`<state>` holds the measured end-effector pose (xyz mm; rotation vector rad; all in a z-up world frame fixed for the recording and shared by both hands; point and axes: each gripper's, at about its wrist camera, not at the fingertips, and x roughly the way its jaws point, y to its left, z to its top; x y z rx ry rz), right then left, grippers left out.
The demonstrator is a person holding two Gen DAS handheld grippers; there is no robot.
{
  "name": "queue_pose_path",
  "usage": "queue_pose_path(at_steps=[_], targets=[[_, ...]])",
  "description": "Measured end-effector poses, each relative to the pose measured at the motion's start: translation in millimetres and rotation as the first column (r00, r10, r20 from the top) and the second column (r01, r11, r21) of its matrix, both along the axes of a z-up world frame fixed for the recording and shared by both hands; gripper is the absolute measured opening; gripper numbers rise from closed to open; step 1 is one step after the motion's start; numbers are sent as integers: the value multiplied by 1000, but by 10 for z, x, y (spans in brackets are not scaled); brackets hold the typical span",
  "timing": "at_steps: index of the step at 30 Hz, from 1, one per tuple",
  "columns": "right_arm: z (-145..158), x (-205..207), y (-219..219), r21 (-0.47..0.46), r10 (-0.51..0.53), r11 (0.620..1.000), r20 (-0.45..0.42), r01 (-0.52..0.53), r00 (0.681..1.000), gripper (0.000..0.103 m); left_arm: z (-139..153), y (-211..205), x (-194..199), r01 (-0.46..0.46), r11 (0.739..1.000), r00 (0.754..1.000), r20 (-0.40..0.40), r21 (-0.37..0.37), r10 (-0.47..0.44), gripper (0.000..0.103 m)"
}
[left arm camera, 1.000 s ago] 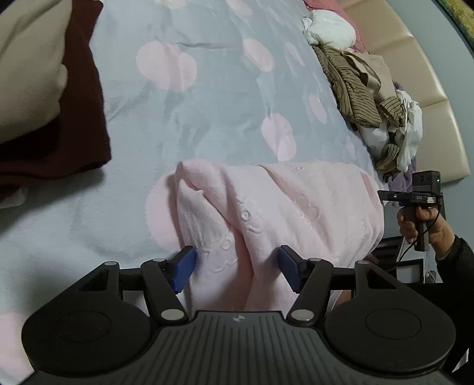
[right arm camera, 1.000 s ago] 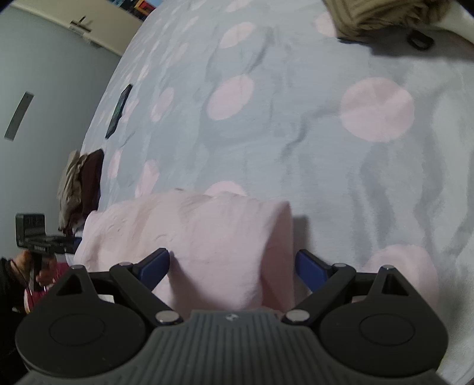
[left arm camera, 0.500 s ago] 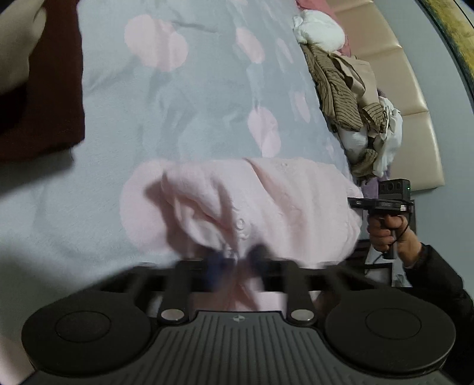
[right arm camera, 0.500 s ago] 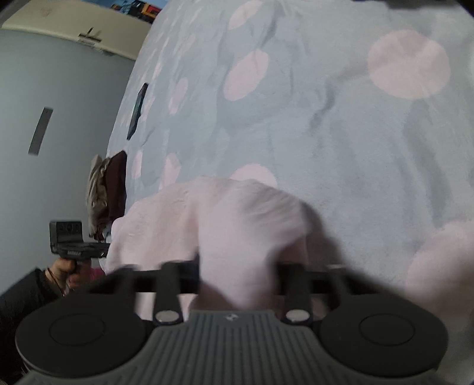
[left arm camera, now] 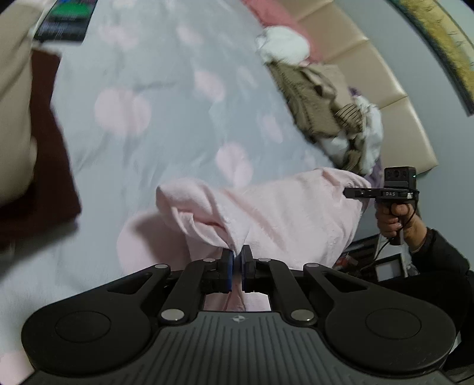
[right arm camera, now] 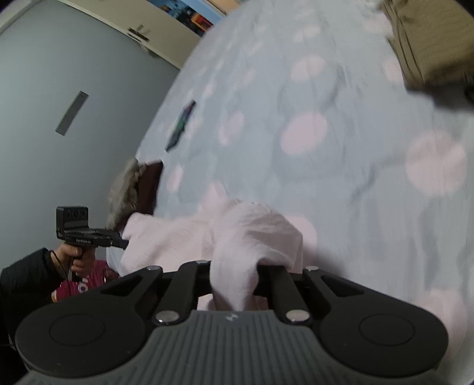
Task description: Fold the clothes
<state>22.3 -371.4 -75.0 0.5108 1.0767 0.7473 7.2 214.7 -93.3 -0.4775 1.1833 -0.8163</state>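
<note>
Above bed (left arm camera: 177, 124), pink garment (left arm camera: 281, 213), seemingly newly pinched.

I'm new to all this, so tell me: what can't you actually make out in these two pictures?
- Right wrist view: the right gripper tips, buried under bunched pink garment.
- Left wrist view: the garment's type; it is crumpled and runs behind the left gripper.
- Both views: the clothes pile, blurred.
- Left wrist view: the dark phone-like object, cut off by the edge.
</note>
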Motion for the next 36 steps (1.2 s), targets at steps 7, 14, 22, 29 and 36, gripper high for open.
queue_pose_path(at_steps=[7,14,22,29,36], targets=[[523,228,-42,41,-67,997,93,64,993,10,501,104,237,-44,996,991,126,-75,53,3],[1024,648,19,64,-110,993,198,100,974,10,777,85,737,-104,993,968,221,-60,115,3],[1133,1511,116,2,-152,988,226,155,962,10,1085,63,1306,-174,984,927,328,-47,180,3],[488,2347,398,-150,-196,963,177,223,965,29,760,-45,1559,-268,955,916,341,129,211,6],[21,2469,161,-236,-322,909,125,343,939,65,434,-154,1812,-353,887,902,359,299,238,24]])
